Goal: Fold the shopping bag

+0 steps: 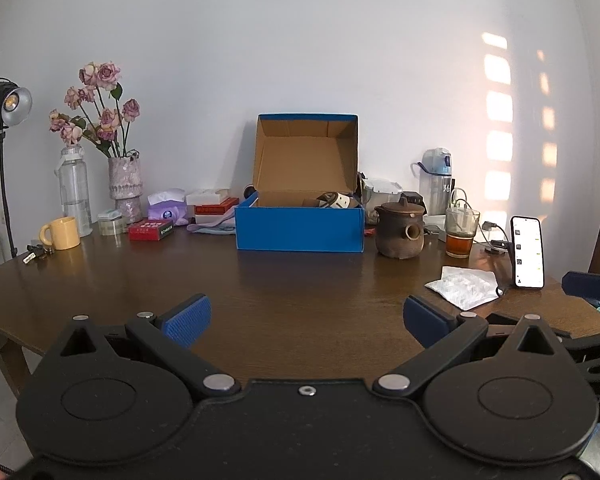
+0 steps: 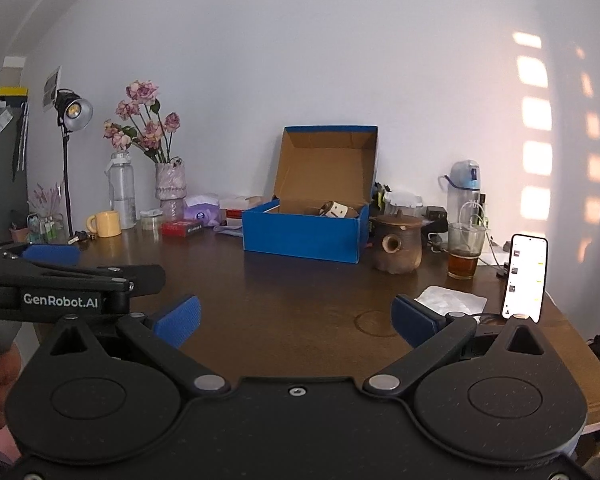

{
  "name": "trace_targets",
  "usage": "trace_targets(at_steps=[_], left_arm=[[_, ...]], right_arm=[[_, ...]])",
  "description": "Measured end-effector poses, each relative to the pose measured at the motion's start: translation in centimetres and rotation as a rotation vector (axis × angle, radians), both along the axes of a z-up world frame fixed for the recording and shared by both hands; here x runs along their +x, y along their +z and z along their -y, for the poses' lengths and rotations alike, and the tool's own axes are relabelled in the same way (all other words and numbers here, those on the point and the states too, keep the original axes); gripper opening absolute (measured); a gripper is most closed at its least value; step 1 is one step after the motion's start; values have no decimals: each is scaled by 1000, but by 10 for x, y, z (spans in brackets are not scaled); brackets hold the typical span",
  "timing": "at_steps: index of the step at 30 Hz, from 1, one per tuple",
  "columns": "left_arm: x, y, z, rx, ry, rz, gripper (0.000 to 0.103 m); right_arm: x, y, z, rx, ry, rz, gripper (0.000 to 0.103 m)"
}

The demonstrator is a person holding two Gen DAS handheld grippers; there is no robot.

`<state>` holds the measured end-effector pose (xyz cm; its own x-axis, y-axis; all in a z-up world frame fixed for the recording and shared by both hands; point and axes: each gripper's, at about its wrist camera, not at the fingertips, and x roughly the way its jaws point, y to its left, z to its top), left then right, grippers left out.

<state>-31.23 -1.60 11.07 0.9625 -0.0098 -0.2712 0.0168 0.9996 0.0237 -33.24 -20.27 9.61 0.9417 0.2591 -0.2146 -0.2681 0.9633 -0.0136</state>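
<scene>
A small, flat, crinkled white plastic bag (image 1: 464,286) (image 2: 450,300) lies on the dark wooden table (image 1: 300,288) (image 2: 300,292) at the right, just in front of an upright phone. My left gripper (image 1: 307,320) hovers open over the table's near middle with nothing between its blue pads. My right gripper (image 2: 296,320) is also open and holds nothing; the bag sits just beyond its right finger. The two grippers are side by side: the left gripper's blue pad (image 2: 52,255) shows at the left of the right wrist view, and the right gripper's pad (image 1: 590,286) at the right edge of the left wrist view.
An open blue shoebox (image 1: 300,232) (image 2: 304,236) stands at the back centre. A brown teapot (image 1: 400,232), a glass of tea (image 1: 460,236) and a lit phone (image 1: 527,252) are at the right. A yellow mug (image 1: 62,233), a flower vase (image 1: 125,184) and bottles line the left back.
</scene>
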Motion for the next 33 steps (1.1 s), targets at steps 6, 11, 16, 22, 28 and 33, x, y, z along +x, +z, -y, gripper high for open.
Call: trace_targets(at_steps=[6, 11, 16, 22, 28, 33], left_arm=[[1, -1, 1, 2, -4, -3, 103], [3, -2, 1, -5, -12, -15, 103], [3, -5, 1, 1, -21, -25, 103], [4, -6, 0, -4, -18, -29, 103], [4, -6, 0, -4, -20, -28, 103], [4, -7, 0, -5, -18, -30, 103]], right_arm=[[-1, 0, 0, -10, -1, 7, 103], [-2, 1, 0, -17, -11, 21, 103], [-4, 1, 0, -24, -17, 35, 103], [-3, 0, -1, -24, -15, 33, 103], [-1, -1, 1, -23, -14, 25, 103], [0, -2, 2, -23, -12, 27, 103]])
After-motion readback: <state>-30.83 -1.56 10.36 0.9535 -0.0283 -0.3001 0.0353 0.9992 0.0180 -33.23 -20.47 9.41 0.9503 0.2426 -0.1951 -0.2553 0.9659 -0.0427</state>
